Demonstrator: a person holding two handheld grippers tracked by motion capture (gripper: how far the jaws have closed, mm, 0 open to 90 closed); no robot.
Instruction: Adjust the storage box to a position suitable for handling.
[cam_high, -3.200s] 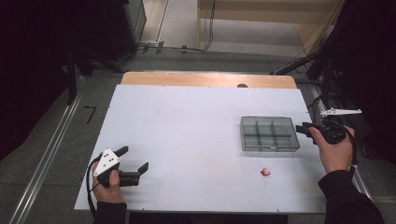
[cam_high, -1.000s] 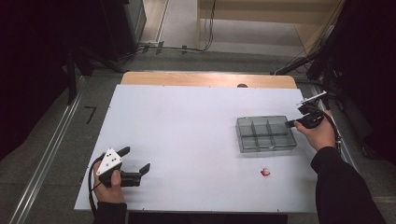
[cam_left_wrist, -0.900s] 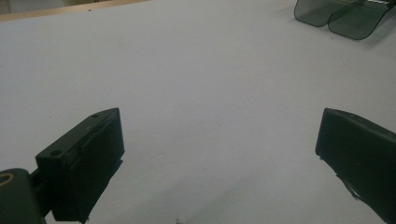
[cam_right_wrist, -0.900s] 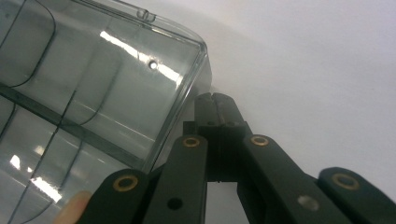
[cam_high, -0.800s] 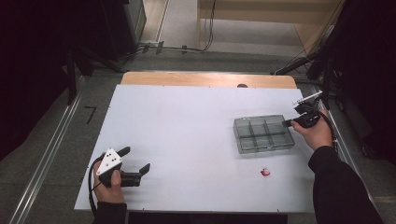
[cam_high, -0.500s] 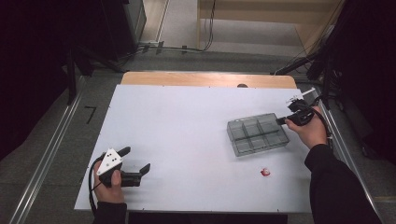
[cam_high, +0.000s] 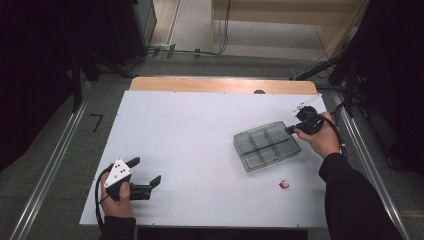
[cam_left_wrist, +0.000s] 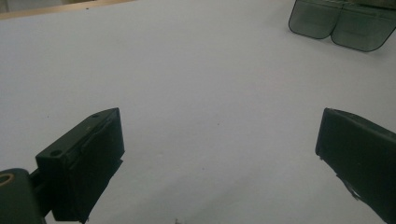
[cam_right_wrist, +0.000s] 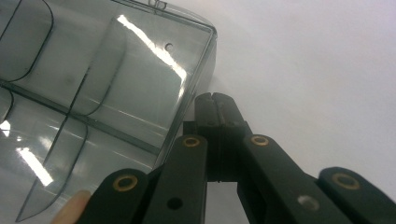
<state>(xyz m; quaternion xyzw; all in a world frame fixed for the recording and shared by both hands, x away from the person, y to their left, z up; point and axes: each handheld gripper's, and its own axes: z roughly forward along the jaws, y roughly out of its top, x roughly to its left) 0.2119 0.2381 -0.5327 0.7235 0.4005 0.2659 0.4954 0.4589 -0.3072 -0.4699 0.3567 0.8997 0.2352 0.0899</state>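
The clear compartment box (cam_high: 267, 146) lies turned askew near the right edge of the counter (cam_high: 200, 130). The right hand-held gripper (cam_high: 291, 129) has its jaws pressed together, empty, tips touching the box's right side. The left hand-held gripper (cam_high: 146, 174) rests wide open by the front-left corner, well apart from the box.

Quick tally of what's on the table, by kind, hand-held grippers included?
Clear compartment box: 1
Small red item: 1
Hand-held grippers: 2, left with jaws apart, right with jaws closed beside the box
Total: 4
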